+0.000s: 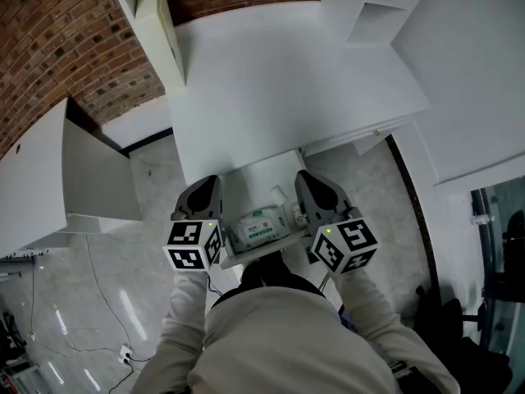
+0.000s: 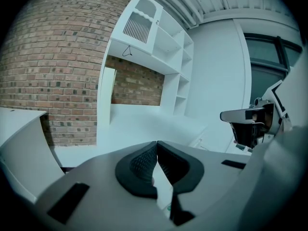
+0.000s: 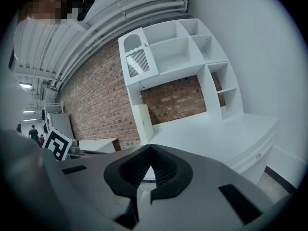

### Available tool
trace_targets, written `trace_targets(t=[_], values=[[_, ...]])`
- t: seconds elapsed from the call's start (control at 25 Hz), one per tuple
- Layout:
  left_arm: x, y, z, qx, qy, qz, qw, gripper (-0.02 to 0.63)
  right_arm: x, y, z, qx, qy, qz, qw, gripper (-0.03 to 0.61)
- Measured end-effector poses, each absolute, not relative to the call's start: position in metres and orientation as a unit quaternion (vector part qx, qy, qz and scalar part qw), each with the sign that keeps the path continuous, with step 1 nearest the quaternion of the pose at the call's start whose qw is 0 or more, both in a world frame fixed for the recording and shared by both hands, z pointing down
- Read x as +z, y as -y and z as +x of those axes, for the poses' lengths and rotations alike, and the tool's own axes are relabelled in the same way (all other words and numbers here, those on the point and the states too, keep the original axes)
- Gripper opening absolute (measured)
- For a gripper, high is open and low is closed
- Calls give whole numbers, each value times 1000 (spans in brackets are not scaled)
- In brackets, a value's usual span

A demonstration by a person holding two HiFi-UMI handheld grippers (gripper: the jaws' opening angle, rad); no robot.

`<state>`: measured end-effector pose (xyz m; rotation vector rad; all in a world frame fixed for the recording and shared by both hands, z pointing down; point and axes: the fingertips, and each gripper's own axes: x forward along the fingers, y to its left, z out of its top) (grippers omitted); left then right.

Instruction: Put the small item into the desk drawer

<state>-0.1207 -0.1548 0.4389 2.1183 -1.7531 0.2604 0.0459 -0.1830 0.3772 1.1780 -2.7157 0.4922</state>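
A bare white surface [image 1: 287, 80] runs to a brick wall [image 1: 49, 39], with white shelving [image 3: 178, 57] at its far right and pale stone floor [image 1: 148, 179] to the left. Below its near edge a drawer [image 1: 250, 179] stands open. The pack of wipes [image 1: 261, 226] lies inside, between the left hand-held gripper [image 1: 209, 181] and right hand-held gripper [image 1: 305, 176], touching neither. Both have jaws pressed together and empty.

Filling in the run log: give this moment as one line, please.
drawer: white desk drawer open | inside: green-and-white wipes pack | left claw: shut, empty | right claw: shut, empty
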Motion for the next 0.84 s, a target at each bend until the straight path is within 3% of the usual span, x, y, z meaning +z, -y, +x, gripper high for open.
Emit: trace_targets(t=[0.84], values=[[432, 158, -117, 84, 631, 747, 189, 18, 391, 183, 49, 168, 908, 372, 90, 28]])
